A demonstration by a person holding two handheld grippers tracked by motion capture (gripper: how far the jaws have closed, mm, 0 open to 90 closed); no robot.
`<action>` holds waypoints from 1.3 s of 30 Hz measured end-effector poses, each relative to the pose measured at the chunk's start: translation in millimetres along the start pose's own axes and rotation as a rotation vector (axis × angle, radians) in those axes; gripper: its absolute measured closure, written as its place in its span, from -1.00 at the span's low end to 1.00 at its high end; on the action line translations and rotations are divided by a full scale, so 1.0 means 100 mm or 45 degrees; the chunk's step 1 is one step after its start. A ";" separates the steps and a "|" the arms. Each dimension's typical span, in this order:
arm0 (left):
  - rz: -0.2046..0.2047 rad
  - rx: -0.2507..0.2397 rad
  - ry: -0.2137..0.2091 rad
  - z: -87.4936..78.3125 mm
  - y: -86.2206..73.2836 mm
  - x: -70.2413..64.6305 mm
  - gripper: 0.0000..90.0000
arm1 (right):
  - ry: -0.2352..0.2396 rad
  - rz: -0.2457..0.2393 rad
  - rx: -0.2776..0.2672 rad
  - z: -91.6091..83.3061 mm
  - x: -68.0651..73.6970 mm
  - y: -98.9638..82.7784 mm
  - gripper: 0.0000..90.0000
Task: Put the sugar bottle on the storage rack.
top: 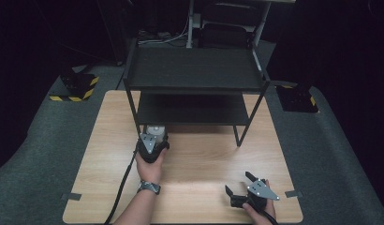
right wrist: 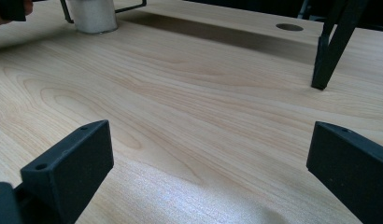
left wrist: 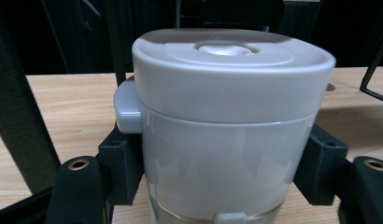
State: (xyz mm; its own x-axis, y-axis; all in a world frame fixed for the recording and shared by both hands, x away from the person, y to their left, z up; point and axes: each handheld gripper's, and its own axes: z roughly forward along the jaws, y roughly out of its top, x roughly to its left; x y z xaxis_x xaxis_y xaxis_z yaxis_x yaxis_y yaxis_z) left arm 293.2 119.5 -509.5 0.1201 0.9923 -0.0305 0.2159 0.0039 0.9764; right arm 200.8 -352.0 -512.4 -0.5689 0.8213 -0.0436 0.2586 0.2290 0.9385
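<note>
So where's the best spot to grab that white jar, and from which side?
Around its smooth round body, below the lid, coming in level from the person's side of the table. The jar stands upright by the shelf's leg, so that side is free. A tab sticks out under the lid's edge, so probably stay under it. The left gripper has its jaws on the body that way.

no readable text, labels, brands or numbers on anything

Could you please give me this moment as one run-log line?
left gripper: shut on white lidded canister | canister: on table, by shelf rack leg | right gripper: open, empty, over table
</note>
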 end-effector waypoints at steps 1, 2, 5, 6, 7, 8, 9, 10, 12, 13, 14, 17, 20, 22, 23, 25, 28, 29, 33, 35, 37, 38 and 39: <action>0.004 -0.003 -0.003 0.00 -0.01 0.00 -0.32 | 0.000 0.000 0.000 0.00 0.00 0.00 -0.99; 0.010 -0.008 -0.009 -0.01 -0.02 0.01 -0.32 | 0.000 0.000 0.000 0.00 0.00 0.00 -0.99; 0.017 -0.013 -0.023 -0.03 -0.03 0.03 -0.32 | 0.001 -0.001 -0.002 0.00 0.00 0.00 -0.99; 0.005 -0.019 -0.041 -0.06 -0.04 0.06 -0.32 | 0.000 -0.004 -0.002 0.00 0.00 0.00 -0.99; 0.006 -0.025 -0.052 -0.08 -0.06 0.08 -0.32 | 0.000 -0.005 -0.002 0.00 0.00 0.00 -0.99; 0.006 -0.025 -0.052 -0.08 -0.06 0.08 -0.32 | 0.000 -0.005 -0.002 0.00 0.00 0.00 -0.99; 0.012 -0.027 -0.056 -0.09 -0.06 0.08 -0.32 | -0.001 -0.007 -0.001 0.00 0.01 0.00 -0.99; 0.017 -0.028 -0.068 -0.12 -0.06 0.09 -0.32 | -0.002 -0.008 -0.001 0.00 0.01 0.00 -0.99; 0.011 -0.044 -0.082 -0.16 -0.08 0.12 -0.32 | -0.004 -0.011 -0.001 0.00 0.01 0.00 -0.99; 0.009 -0.054 -0.093 -0.20 -0.08 0.13 -0.32 | -0.004 -0.011 -0.001 0.00 0.01 0.00 -0.99; 0.007 -0.061 -0.102 -0.23 -0.08 0.13 -0.32 | -0.006 -0.012 -0.001 0.00 0.01 0.00 -0.99; 0.021 -0.084 -0.113 -0.32 -0.09 0.13 -0.32 | -0.011 -0.014 0.001 0.00 0.02 0.00 -0.99; 0.020 -0.097 -0.124 -0.45 -0.04 0.12 -0.32 | -0.012 -0.017 0.002 0.00 0.02 0.00 -0.99; 0.017 -0.100 -0.124 -0.47 -0.03 0.11 -0.32 | -0.015 -0.015 0.001 0.00 0.03 0.00 -0.99; 0.018 -0.103 -0.127 -0.50 -0.01 0.11 -0.32 | -0.016 -0.016 0.002 0.00 0.03 0.00 -0.99; 0.024 -0.107 -0.128 -0.56 0.04 0.10 -0.32 | -0.016 -0.019 0.004 0.01 0.03 0.00 -0.99; 0.016 -0.124 -0.133 -0.64 0.12 0.09 -0.32 | -0.017 -0.019 0.004 0.01 0.03 0.01 -0.99; 0.014 -0.132 -0.135 -0.67 0.16 0.08 -0.32 | -0.018 -0.017 0.005 0.01 0.03 0.01 -0.99; 0.012 -0.156 -0.146 -0.76 0.32 0.05 -0.32 | -0.021 -0.015 0.006 0.01 0.04 0.01 -0.99; 0.020 -0.167 -0.146 -0.79 0.37 0.04 -0.32 | -0.023 -0.012 0.006 0.01 0.04 0.01 -0.99; 0.030 -0.191 -0.153 -0.82 0.45 0.02 -0.32 | -0.023 -0.012 0.006 0.01 0.04 0.01 -0.99; 0.035 -0.197 -0.153 -0.84 0.48 0.00 -0.32 | -0.024 -0.009 0.006 0.01 0.04 0.01 -0.99; 0.037 -0.205 -0.155 -0.85 0.50 -0.01 -0.32 | -0.025 -0.007 0.006 0.01 0.04 0.01 -0.99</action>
State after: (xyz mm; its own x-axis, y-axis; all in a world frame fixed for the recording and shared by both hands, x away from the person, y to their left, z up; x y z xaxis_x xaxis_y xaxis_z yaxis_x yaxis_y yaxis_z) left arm 221.8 129.6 -442.3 0.2420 0.9701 -0.0183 0.0543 0.0053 0.9985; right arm 199.4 -348.3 -512.0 -0.5549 0.8300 -0.0558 0.2591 0.2362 0.9365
